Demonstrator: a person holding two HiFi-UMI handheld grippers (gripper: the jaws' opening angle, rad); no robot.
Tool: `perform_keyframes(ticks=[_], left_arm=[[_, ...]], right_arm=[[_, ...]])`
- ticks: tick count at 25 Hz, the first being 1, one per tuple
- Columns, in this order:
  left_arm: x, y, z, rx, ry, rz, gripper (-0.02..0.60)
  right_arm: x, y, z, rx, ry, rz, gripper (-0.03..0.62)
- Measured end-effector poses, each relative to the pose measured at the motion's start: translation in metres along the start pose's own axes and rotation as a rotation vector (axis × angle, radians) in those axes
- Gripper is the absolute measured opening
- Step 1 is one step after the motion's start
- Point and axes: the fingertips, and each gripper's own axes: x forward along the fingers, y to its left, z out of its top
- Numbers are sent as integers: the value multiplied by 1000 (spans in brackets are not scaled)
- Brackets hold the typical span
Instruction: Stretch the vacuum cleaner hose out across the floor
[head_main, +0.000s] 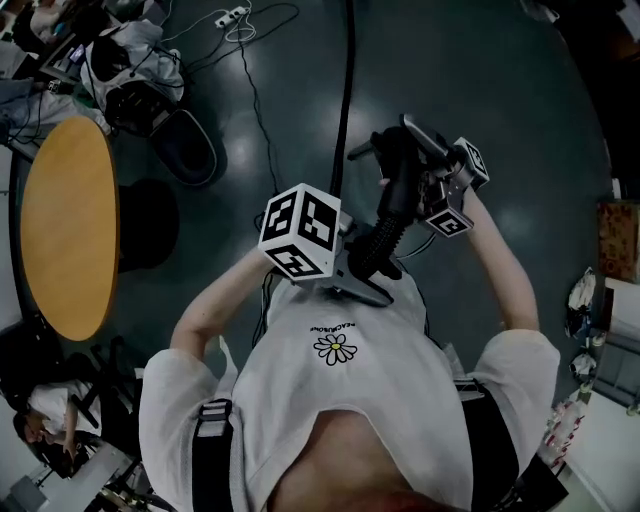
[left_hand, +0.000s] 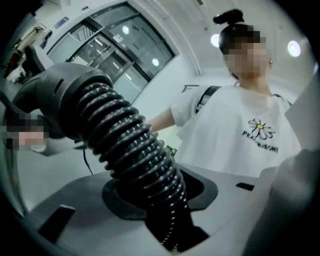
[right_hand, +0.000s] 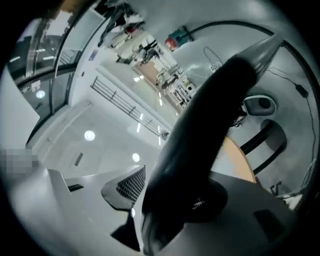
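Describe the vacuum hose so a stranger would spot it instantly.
Find the white T-shirt low in the head view. Just above it, the left gripper and right gripper clamp a black hose. Its ribbed coils mark it out from the smooth floor cable.

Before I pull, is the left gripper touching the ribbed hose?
Touching. The left gripper view shows the left gripper clamped on the ribbed hose.

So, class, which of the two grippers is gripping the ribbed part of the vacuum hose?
The left gripper: ribbed black hose sits clamped between its jaws, whereas the right gripper holds the smooth handle.
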Motion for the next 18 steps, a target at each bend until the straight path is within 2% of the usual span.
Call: perform_keyframes(ticks=[1,2,3,6,8,11,14,18], left_arm=[[3,3,-5,7,27,11,166],[2,7,-3,5,-2,18,166],[-3,11,5,-11,-87,18,166],[-22,21,34,-107,-434,14,166],[-34,30,38,-133,-545,59,167],[-50,44,38,-139,-579,136,167],[-72,55,49,-185,-644,145,174],[-77,53,62,-130,-584,167,187]], right_arm=[[9,0,-4,-57,46,-43,221],[16,-1,-6,-129,74,-85,221],[20,0,-6,-199,83,-112,222],[29,16,-6,-337,73,-116,222],[35,29,-9,-451,110,-127,222],[49,50,-24,-663,213,-154,225],[65,64,-51,-900,337,-195,234],[80,83,-86,-1153,432,-181,238]])
